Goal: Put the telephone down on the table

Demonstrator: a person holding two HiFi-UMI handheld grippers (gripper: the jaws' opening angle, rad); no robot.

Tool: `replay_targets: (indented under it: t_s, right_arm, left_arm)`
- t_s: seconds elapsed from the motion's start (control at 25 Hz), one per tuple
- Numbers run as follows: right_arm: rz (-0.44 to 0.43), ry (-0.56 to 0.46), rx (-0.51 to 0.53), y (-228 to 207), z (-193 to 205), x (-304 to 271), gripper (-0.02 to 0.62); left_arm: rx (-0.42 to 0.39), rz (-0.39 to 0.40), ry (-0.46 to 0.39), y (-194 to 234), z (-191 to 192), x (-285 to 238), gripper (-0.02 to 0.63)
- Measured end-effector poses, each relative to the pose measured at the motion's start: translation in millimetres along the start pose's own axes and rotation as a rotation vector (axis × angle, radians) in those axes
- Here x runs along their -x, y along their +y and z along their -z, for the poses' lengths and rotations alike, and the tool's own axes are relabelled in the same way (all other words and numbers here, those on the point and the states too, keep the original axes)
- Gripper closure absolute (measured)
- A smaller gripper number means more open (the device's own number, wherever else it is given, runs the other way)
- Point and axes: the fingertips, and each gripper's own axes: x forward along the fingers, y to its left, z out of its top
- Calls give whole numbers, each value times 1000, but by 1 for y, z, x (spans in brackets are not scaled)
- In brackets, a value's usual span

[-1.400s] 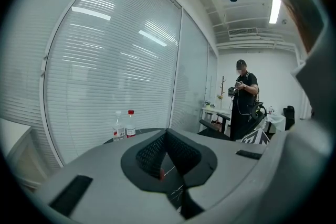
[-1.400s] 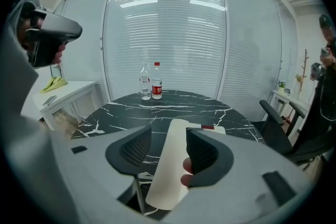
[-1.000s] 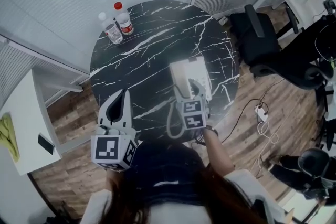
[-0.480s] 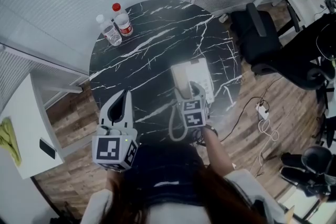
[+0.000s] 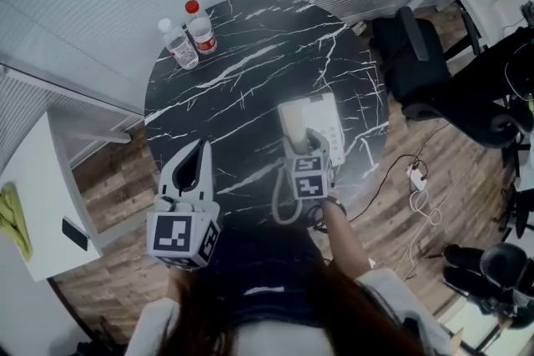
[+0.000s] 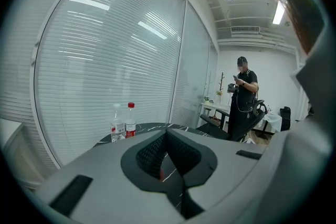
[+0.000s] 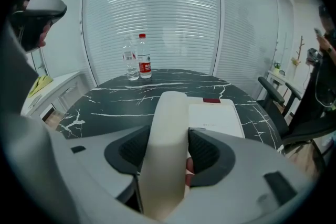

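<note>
A white desk telephone (image 5: 325, 119) stands on the round black marble table (image 5: 250, 71), near its right edge. Its handset (image 5: 292, 127) lies along the left side of the base (image 7: 216, 119). My right gripper (image 5: 306, 142) is around the handset (image 7: 169, 113); both pads touch its sides and the jaws are closing. A coiled cord (image 5: 280, 204) hangs off the table's near edge below this gripper. Over the table's near left edge my left gripper (image 5: 199, 147) is held shut, its tips (image 6: 167, 132) meeting on nothing.
Two water bottles (image 5: 190, 35) stand at the table's far left edge, in front of a window blind. A black office chair (image 5: 417, 54) is to the right. A white side cabinet (image 5: 33, 204) is at the left. A person (image 6: 242, 97) stands far off in the room.
The view has shifted slightly. My right gripper stays around the handset over the telephone, and the left gripper has not moved.
</note>
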Motion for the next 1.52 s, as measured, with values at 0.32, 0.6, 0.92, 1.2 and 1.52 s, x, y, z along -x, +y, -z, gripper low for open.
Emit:
replay_targets:
  t_s: [0.32, 0.6, 0.92, 1.2, 1.52]
  right_arm:
    - [11, -8, 18, 1, -2, 0, 360]
    - [14, -22, 25, 2, -7, 6, 361]
    - [12, -25, 50, 2, -9, 16, 362]
    - [-16, -56, 67, 7, -19, 33, 361]
    - [-74, -85, 93, 14, -25, 42, 360]
  left_arm:
    - [24, 9, 0, 4, 5, -3, 606]
    - [44, -2, -10, 9, 7, 1, 606]
    - [64, -12, -24, 10, 8, 7, 606]
    - [77, -30, -38, 4, 5, 20, 606]
    - [61, -88, -49, -12, 2, 42, 604]
